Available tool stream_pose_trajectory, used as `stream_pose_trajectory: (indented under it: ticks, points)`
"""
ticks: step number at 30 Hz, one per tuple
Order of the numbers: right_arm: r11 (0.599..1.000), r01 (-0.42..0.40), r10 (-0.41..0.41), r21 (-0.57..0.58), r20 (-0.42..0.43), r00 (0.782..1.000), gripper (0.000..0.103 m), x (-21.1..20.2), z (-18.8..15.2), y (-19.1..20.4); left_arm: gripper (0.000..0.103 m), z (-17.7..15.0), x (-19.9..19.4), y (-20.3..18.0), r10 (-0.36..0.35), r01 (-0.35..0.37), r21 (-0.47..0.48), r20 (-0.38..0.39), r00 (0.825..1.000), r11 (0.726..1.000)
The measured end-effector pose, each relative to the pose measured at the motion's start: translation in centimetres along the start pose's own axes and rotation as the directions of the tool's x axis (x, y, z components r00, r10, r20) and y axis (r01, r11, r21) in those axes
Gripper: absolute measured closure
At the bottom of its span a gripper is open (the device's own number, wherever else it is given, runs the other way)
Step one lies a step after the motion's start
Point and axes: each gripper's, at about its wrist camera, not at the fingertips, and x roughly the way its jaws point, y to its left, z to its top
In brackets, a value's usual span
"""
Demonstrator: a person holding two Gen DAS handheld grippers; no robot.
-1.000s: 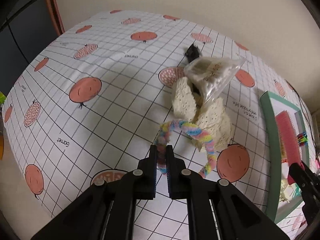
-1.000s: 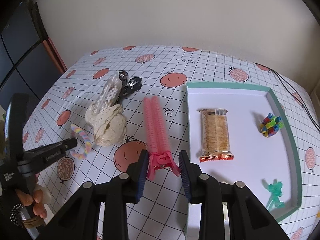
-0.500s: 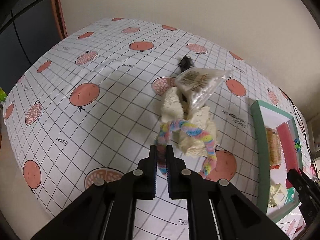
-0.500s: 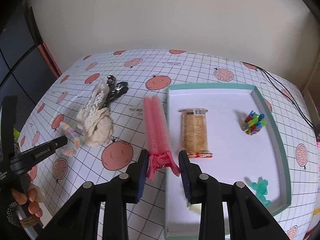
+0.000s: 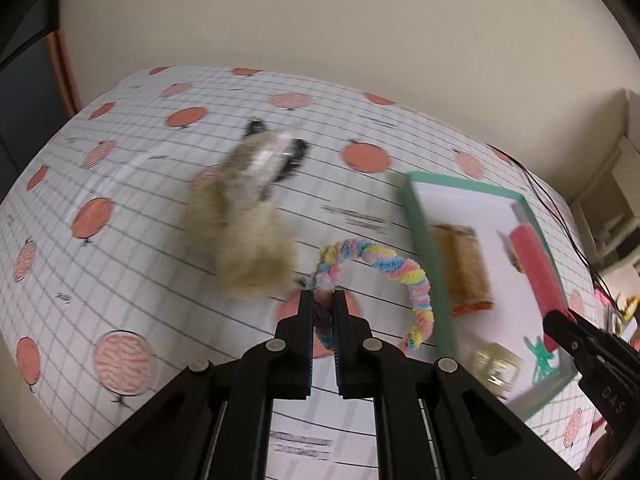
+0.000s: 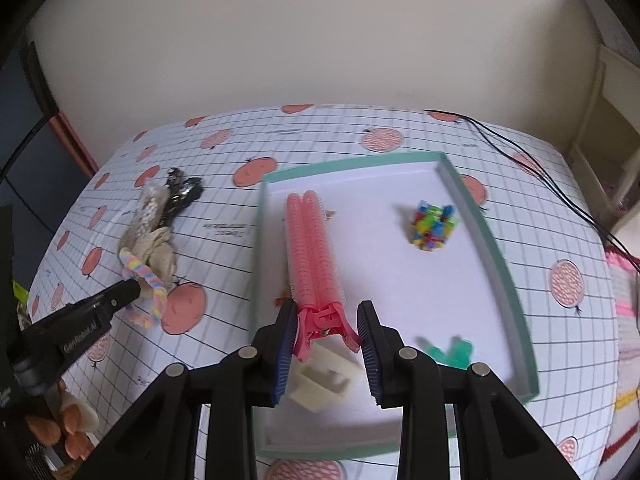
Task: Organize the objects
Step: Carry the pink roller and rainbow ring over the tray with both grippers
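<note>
R gripper (image 6: 326, 334) clamps pink hair clip (image 6: 312, 252) by its handles, clip hanging over teal tray (image 6: 490, 236). L gripper (image 5: 323, 308) pinches rainbow pipe cleaner (image 5: 384, 262) above table, just beside tray. Tip: lower clip flat onto bare tray floor, clear of snack bar (image 5: 464, 268), before letting go.

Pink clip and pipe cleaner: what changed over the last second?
The right gripper carried the pink clip from the tablecloth to over the tray, above the snack bar. The left gripper carried the pipe cleaner toward the tray, past the lace. Both grips unchanged; blocks stayed put.
</note>
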Motion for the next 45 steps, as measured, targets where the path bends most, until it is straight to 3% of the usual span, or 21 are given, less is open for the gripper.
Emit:
stream_pose_trajectory:
  ticks: [8,20,29,45]
  points:
    - [0.997,0.051,-0.051,0.057,-0.008,0.999,0.070,-0.7,-0.8,-4.1,0.095,-1.3,0.7,-5.2,-0.043,0.045,0.100,-0.014,0.999,0.994]
    - [0.986,0.107,-0.102,0.130,-0.039,0.994,0.070,-0.2,-1.4,-8.7,0.095,-1.4,2.3,-8.7,-0.092,0.094,0.154,-0.023,0.996,0.984]
    - [0.981,0.131,-0.121,0.145,-0.078,0.990,0.070,1.5,-1.4,-9.7,0.095,-1.2,4.1,-10.9,-0.104,0.108,0.212,-0.033,0.994,0.971]
    - [0.973,0.155,-0.131,0.173,-0.141,0.981,0.070,3.8,-1.7,-10.7,0.094,-1.1,6.5,-12.0,-0.094,0.107,0.224,-0.069,0.993,0.969]
